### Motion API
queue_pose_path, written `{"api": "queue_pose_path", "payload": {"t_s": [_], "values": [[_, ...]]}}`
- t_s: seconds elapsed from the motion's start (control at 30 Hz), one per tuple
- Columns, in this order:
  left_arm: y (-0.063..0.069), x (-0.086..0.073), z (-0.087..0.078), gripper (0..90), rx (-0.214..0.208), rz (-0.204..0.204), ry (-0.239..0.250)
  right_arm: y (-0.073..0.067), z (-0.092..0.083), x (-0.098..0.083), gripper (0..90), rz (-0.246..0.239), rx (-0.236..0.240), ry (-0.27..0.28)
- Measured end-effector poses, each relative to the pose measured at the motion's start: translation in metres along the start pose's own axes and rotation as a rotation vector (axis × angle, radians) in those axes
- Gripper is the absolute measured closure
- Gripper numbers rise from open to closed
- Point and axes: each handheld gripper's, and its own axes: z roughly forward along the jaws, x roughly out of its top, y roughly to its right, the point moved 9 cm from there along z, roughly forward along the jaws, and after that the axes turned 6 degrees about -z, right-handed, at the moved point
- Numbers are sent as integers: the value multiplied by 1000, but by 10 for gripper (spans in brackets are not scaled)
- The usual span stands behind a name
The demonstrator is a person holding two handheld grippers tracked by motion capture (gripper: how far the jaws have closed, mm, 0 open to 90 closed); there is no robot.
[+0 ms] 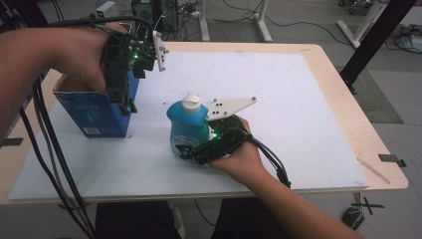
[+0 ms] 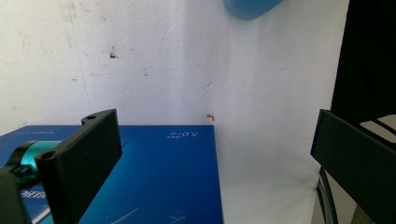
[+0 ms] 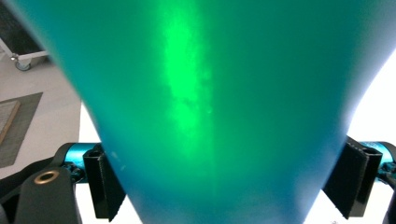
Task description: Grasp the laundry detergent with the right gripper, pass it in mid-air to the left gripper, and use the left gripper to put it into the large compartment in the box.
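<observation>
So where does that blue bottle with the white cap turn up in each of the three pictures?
High view: the blue bottle stands mid-table, the right gripper around its base.
Left gripper view: just its rounded blue underside at the top edge, right of centre.
Right gripper view: its blue body sits close up between the two black jaws.
Shared landmark: the white table mat, seen in the high and left gripper views.

I am seeing a dim, grey high view with soft shadows. In the right gripper view the bottle (image 3: 205,107) is looking blurry, a green light is glowing on it, and bright white is washing out the corners.
</observation>
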Motion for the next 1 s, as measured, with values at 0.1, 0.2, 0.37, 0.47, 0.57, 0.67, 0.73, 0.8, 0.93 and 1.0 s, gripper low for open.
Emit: {"api": "queue_pose_path", "payload": {"t_s": [0.1,0.2,0.37,0.47,0.57,0.67,0.73,0.8,0.93,1.0], "values": [[0,0,0,18,0,-1,-4,0,0,0,168,0,-7,3],[0,1,0,18,0,2,0,0,0,-1,193,1,-12,11],[1,1,0,17,-1,-6,-2,2,-1,-3,198,4,-39,19],[0,0,0,18,0,-3,-6,3,-3,-3,265,11,-46,37],[0,1,1,18,0,-3,-4,2,-3,-3,281,9,-45,41],[0,2,1,18,-1,-2,-1,1,-3,-3,283,6,-46,41],[0,2,1,17,-1,0,0,1,-3,-3,283,6,-49,42],[0,2,1,18,-2,3,-4,1,-2,-3,303,7,-49,43],[0,2,1,18,-2,0,-1,-1,-2,-3,328,-3,-48,48],[0,2,1,18,0,-2,-1,-1,-1,-3,329,-2,-46,45]]}}
